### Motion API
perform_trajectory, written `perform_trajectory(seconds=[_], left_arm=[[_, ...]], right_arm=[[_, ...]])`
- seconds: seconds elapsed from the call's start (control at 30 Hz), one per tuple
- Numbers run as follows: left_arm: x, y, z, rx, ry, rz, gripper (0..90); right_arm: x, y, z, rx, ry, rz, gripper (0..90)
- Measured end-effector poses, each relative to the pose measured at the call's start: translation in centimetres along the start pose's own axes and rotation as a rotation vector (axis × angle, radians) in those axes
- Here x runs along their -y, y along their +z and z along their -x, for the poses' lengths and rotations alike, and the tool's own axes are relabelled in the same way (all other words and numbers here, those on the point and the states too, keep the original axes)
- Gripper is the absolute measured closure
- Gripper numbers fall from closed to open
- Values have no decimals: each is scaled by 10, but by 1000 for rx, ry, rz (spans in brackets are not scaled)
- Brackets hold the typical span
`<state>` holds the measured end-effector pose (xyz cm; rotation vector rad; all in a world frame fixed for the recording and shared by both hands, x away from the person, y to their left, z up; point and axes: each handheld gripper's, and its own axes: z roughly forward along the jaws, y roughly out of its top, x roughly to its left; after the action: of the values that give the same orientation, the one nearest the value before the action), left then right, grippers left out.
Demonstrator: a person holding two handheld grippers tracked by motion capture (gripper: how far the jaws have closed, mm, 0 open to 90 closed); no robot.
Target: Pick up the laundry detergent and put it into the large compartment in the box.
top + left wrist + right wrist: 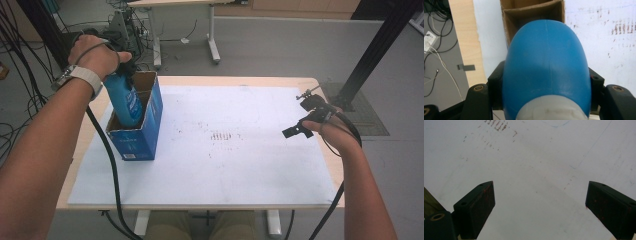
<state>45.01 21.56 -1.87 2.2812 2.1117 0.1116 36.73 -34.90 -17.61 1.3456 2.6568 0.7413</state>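
A wooden table (200, 80) stood on a grey floor, most of its top covered by a white sheet (225, 165) with a patch of brownish marks (222, 136) near the middle. Beyond it were another table's legs and a tangle of cables on the floor at the left.

At the sheet's left edge sat an open blue box (142, 135) with a brown cardboard inside. You held a blue bottle (124, 100) in your left gripper (122, 67), bottom end down, its lower part already inside the box and its upper part standing above the rim, leaning a little. In the left gripper view the bottle's rounded blue body (546, 65) sat between the two black jaws, which pressed on it from either side close to its whitish neck (551, 107), so the left gripper was clenched on the bottle. Past the bottle that view looked down into the box's cardboard compartment (534, 12).

Your right gripper (300, 127) hung over the right side of the sheet, near the table's right edge and well apart from the box and bottle. In the right gripper view its jaws stood wide apart with nothing between them, just bare white sheet (536, 182) with faint brown specks below. Your right hand (332, 132) gripped its handle, with the cable trailing back along your forearm.
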Motion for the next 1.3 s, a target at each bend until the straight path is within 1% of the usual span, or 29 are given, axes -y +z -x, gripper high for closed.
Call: perform_trajectory(seconds=[0.1,0.27,0.43,0.73,0.83,1.03,1.2,1.23,1.3], left_arm=[[-1,7,1,-3,1,-4,380],[-2,17,-2,7,-1,-4,380],[-3,24,-3,4,0,-10,380],[-3,34,-2,4,6,-3,380],[-4,37,-3,4,7,-9,380],[-4,43,-4,11,2,-6,380],[-6,50,-6,15,-4,-14,380],[-5,51,-6,14,-3,-7,380],[-5,54,-5,10,-2,-9,380]], right_arm=[[0,1,0,-1,2,-2,85],[0,3,1,-4,6,-3,85],[1,7,3,-8,8,-10,85],[1,8,3,-9,8,-8,85],[0,9,4,-9,10,-10,85],[1,11,4,-11,10,-12,85],[1,13,5,-13,12,-14,85],[1,13,5,-13,13,-14,85],[1,14,5,-13,13,-16,85]])
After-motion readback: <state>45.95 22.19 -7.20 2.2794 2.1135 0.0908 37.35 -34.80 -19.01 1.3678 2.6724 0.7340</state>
